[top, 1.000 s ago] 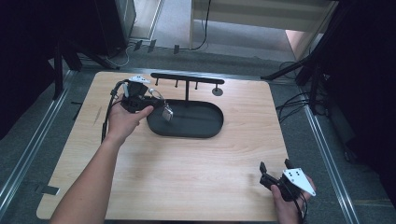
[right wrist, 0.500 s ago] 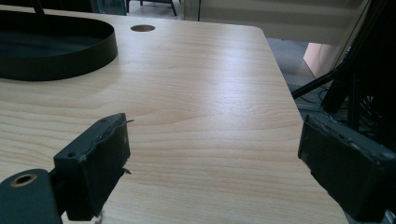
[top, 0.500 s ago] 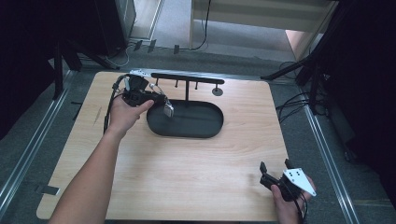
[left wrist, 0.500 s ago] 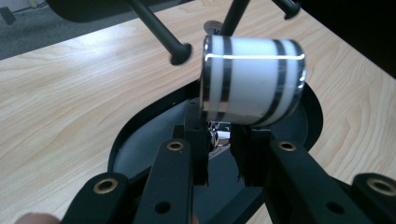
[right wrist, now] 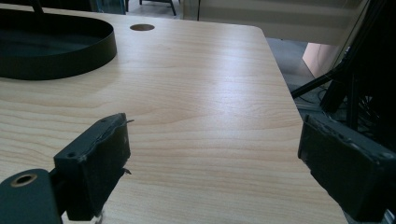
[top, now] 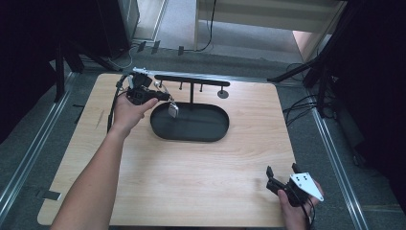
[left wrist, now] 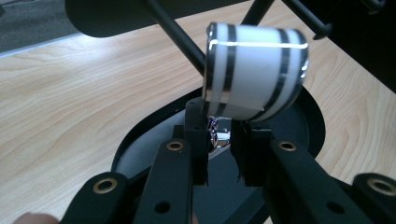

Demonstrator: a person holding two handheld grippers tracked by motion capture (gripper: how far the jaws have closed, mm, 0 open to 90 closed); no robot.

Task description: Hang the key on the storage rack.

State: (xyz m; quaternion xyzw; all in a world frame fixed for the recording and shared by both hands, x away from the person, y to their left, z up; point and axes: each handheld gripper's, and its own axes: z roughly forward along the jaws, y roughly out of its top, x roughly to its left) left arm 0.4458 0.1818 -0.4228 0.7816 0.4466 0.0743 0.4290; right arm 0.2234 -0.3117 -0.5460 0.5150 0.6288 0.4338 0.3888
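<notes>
While my left gripper [top: 165, 97] is pinching the metal clasp of a white, silver-banded bracelet [left wrist: 254, 72], its jaws clamped on it, I am holding the bracelet over the left end of the black tray [top: 191, 134], just near of the rack's [top: 191, 82] crossbar. I judge I am carrying it to hang; next I am needing to thread it onto a peg. My right gripper [top: 282, 177] is resting at the desk's [top: 191, 182] near right corner, jaws wide apart.
</notes>
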